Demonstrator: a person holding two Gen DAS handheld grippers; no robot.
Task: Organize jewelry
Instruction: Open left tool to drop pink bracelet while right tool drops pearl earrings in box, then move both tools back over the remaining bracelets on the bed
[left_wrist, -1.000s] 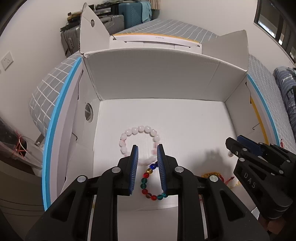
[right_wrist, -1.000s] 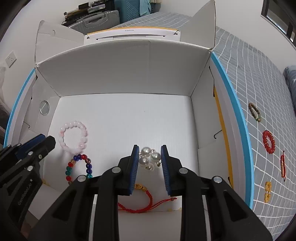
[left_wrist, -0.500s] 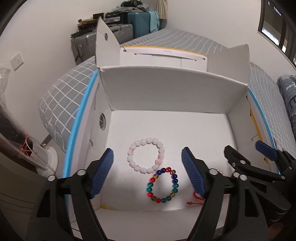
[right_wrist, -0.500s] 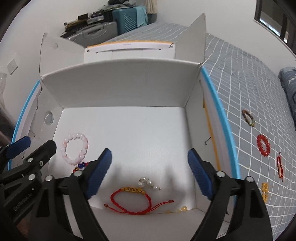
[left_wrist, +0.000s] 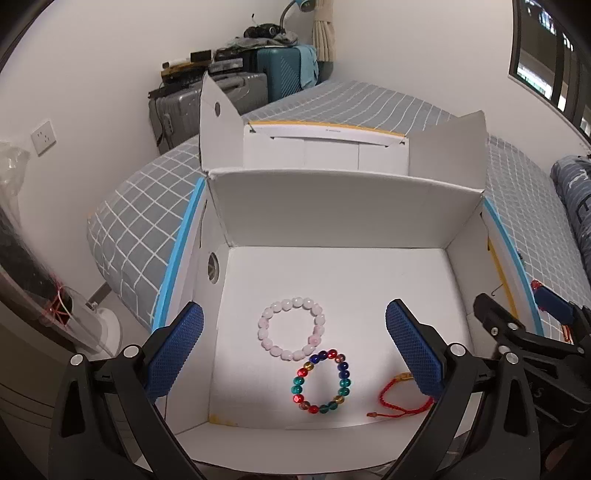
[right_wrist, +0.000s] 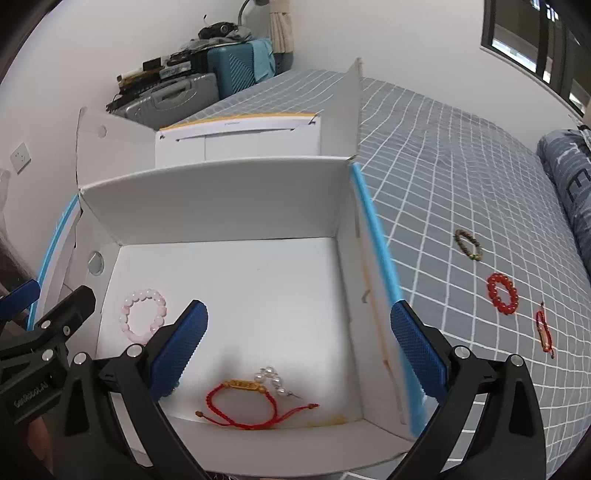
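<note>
Right wrist view shows the right claw (right_wrist: 298, 350) spread wide and empty above the white box (right_wrist: 221, 195), where a red cord bracelet (right_wrist: 242, 404) touches a pearl earring (right_wrist: 271, 378) at 6 o'clock, so a careless reach could snag both. Left claw (left_wrist: 293, 349) is equally agape over the pink bead bracelet (left_wrist: 291, 334) and multicolour bead bracelet (left_wrist: 321, 382). Four pieces wait on the bed (right_wrist: 461, 166) at 3 o'clock, among them a red bead bracelet (right_wrist: 502, 299), which could roll off smooth pads if pinched by one bead.

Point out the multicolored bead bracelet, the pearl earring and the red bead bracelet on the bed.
multicolored bead bracelet (left_wrist: 296, 384): left wrist view, a green bead on its left side.
pearl earring (right_wrist: 270, 372): right wrist view, its pearl cluster.
red bead bracelet (right_wrist: 491, 290): right wrist view, its left beads.
</note>
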